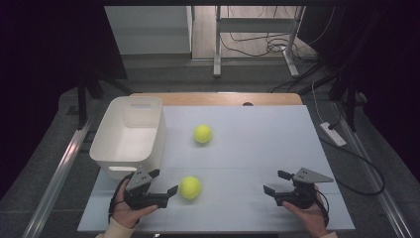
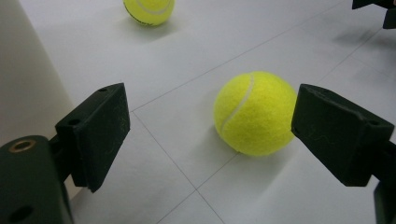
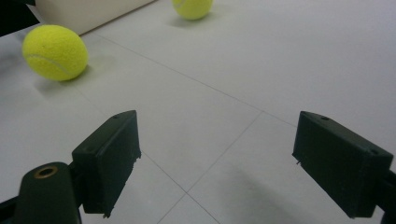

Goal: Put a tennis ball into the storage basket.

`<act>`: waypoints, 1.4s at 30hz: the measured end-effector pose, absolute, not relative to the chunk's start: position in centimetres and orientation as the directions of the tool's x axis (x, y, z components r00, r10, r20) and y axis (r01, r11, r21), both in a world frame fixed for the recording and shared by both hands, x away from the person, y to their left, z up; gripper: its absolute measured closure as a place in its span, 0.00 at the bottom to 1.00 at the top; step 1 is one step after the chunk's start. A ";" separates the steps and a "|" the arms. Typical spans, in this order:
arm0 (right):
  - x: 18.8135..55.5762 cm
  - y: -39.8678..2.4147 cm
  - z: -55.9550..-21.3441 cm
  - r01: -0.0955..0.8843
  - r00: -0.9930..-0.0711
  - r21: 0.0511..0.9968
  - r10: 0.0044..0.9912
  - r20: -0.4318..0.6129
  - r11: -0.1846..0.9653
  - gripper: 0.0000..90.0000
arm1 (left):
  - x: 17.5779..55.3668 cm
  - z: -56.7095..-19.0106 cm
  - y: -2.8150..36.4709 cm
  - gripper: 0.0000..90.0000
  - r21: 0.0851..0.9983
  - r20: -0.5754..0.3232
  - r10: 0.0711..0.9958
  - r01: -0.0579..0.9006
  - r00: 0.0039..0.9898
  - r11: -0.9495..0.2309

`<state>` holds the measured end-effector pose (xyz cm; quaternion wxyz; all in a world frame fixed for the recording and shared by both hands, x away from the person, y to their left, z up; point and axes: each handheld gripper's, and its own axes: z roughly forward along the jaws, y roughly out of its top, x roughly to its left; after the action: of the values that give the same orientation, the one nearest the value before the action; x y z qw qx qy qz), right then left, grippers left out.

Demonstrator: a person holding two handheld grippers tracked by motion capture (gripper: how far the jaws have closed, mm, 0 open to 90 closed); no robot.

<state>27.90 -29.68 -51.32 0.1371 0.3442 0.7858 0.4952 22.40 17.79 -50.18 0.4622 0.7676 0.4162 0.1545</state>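
Left gripper: jaws parted, gripping nothing, just beside near tennis ball, one jaw close against ball's side, contact unclear. Near ball: on white table mat, just in front of white bin. Far tennis ball: right of bin. Right gripper: spread wide, empty, well right of bin.

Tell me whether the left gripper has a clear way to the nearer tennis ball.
Probably yes: the left gripper is open, the nearer tennis ball lies just ahead by one jaw, nothing between them.
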 end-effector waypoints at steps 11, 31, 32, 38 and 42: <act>28.2 -29.3 -51.4 0.410 -0.725 0.867 0.678 0.121 0.283 0.16 | 22.3 -49.8 17.3 0.15 0.823 -0.152 0.771 0.510 0.619 -0.248; 28.3 -29.3 -51.4 0.404 -0.729 0.866 0.676 0.110 0.295 0.16 | 23.3 -47.5 15.8 0.15 0.806 -0.122 0.745 0.503 0.656 -0.311; 28.3 -29.3 -51.4 0.404 -0.728 0.866 0.677 0.108 0.296 0.17 | 23.3 -47.4 15.8 0.15 0.804 -0.124 0.744 0.505 0.657 -0.312; 28.3 -29.3 -51.5 0.406 -0.728 0.864 0.677 0.108 0.297 0.17 | 23.8 -46.9 15.7 0.15 0.794 -0.134 0.742 0.520 0.657 -0.317; 28.3 -29.3 -51.4 0.404 -0.728 0.865 0.678 0.107 0.297 0.17 | 24.0 -46.7 15.5 0.15 0.786 -0.136 0.737 0.525 0.662 -0.327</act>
<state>28.28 -29.34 -51.45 0.1412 0.3410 0.7929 0.4848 24.01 15.52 -46.71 0.4279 0.8049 0.3920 0.1240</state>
